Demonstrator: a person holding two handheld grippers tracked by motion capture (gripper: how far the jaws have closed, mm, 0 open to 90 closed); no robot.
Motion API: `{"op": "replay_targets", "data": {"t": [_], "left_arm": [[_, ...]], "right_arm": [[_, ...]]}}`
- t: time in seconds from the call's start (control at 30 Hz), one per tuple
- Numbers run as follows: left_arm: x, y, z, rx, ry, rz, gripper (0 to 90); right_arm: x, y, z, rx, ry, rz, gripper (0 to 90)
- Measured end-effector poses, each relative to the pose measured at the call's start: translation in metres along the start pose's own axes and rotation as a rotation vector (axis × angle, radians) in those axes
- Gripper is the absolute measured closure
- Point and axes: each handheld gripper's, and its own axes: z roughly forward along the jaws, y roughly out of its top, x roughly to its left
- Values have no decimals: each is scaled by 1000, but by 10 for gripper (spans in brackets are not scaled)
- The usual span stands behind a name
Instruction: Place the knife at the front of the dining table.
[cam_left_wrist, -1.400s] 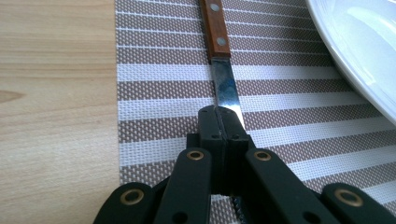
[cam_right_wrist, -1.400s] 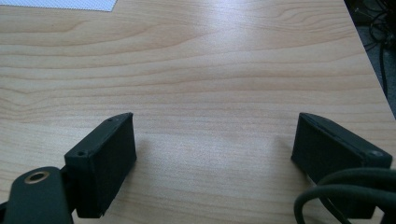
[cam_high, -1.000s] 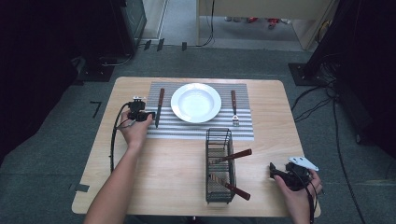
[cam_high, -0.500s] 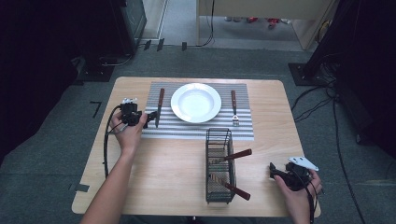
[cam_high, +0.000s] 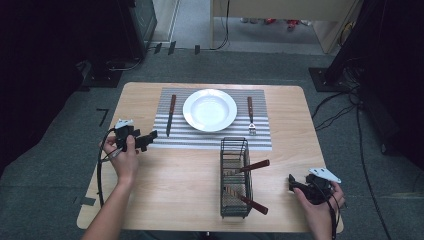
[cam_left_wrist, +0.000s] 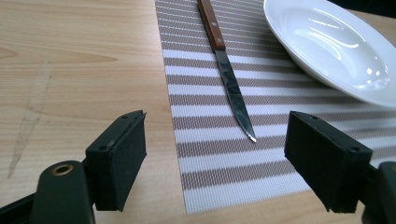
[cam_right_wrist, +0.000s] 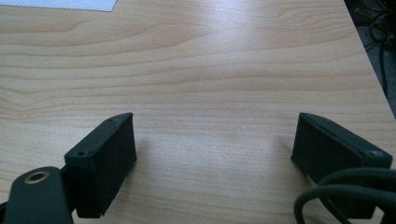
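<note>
Left gripper view has your left gripper (cam_left_wrist: 224, 163) spread wide, empty, knife (cam_left_wrist: 227, 74) just ahead on the striped placemat (cam_left_wrist: 210, 177), tip toward you, lying lengthwise. Right gripper (cam_right_wrist: 215, 158) sits open too, way farther off.

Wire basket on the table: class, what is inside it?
The wire basket holds two wooden-handled utensils, handles poking out to the right. Their working ends are hidden behind the mesh.
</note>
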Motion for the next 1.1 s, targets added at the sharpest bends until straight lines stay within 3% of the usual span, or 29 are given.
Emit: {"op": "replay_targets", "data": {"t": [0.07,0.23,0.5,0.77,0.9,1.1], "left_arm": [[-1,-3,-6,-7,9,13,202],[2,-16,-22,-16,-13,42,180],[8,-32,-34,3,8,35,178],[12,-47,-48,6,21,57,178],[14,-58,-57,-21,35,54,178],[21,-72,-63,4,51,37,178]], "right_arm": [[0,0,0,0,0,0,133],[0,0,0,0,0,0,133],[0,0,0,0,0,0,133],[0,0,0,1,0,1,133],[0,0,0,1,0,1,133],[0,0,0,1,0,2,133]]}}
